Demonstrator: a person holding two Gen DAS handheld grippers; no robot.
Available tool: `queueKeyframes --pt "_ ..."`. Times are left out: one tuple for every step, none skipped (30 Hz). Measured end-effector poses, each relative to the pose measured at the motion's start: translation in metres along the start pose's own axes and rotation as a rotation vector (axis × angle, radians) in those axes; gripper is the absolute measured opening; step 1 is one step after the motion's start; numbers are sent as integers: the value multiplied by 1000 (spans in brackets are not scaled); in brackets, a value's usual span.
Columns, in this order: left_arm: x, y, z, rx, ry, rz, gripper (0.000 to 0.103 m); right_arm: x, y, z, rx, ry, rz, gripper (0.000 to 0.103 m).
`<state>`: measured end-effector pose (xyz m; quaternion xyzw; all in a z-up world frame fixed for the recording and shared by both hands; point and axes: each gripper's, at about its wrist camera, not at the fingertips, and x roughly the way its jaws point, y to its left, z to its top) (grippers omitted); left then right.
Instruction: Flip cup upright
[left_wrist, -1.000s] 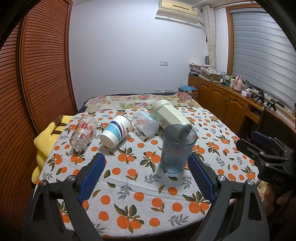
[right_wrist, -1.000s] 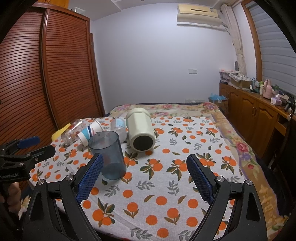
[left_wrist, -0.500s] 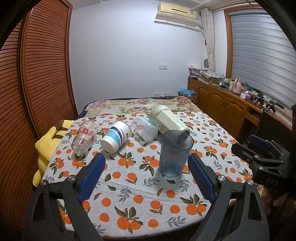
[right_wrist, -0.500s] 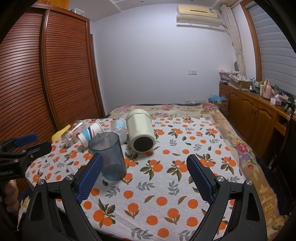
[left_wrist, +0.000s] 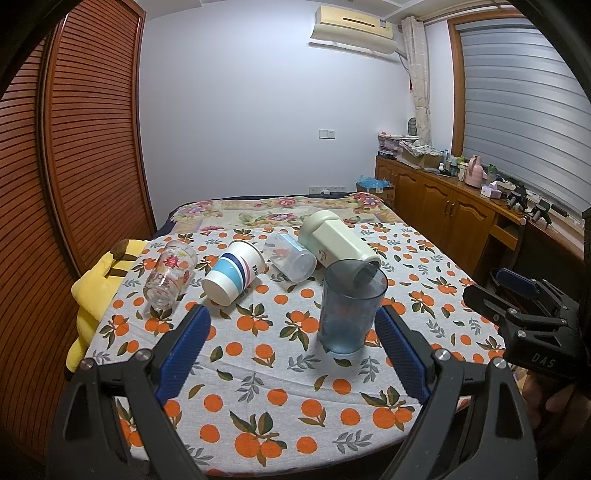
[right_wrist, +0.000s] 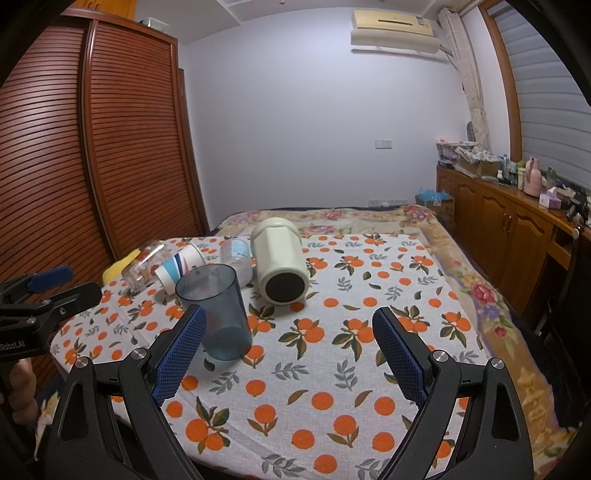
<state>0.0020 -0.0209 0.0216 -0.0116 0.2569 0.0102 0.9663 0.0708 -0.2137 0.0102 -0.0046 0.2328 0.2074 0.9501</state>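
Note:
A blue see-through cup (left_wrist: 349, 308) stands upright on the orange-print cloth; it also shows in the right wrist view (right_wrist: 218, 312). Behind it several cups lie on their sides: a cream mug (left_wrist: 338, 240) (right_wrist: 279, 266), a clear plastic cup (left_wrist: 290, 256) (right_wrist: 236, 258), a striped paper cup (left_wrist: 234, 273) (right_wrist: 179, 266) and a printed glass (left_wrist: 170, 275) (right_wrist: 142, 264). My left gripper (left_wrist: 291, 354) is open and empty, near the table's front edge. My right gripper (right_wrist: 291, 354) is open and empty, right of the blue cup.
The table (left_wrist: 258, 369) stands against a bed with a floral cover (left_wrist: 280, 210). A yellow plush (left_wrist: 96, 280) lies at the table's left edge. A wooden wardrobe (left_wrist: 74, 166) is left, a cluttered wooden sideboard (left_wrist: 461, 206) right.
Both grippers have drawn back and risen slightly from the table, still open. The cups have not moved.

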Motion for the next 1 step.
queueKeyframes --pt "0 0 0 1 -1 0 91 0 0 -1 1 -1 -1 93"
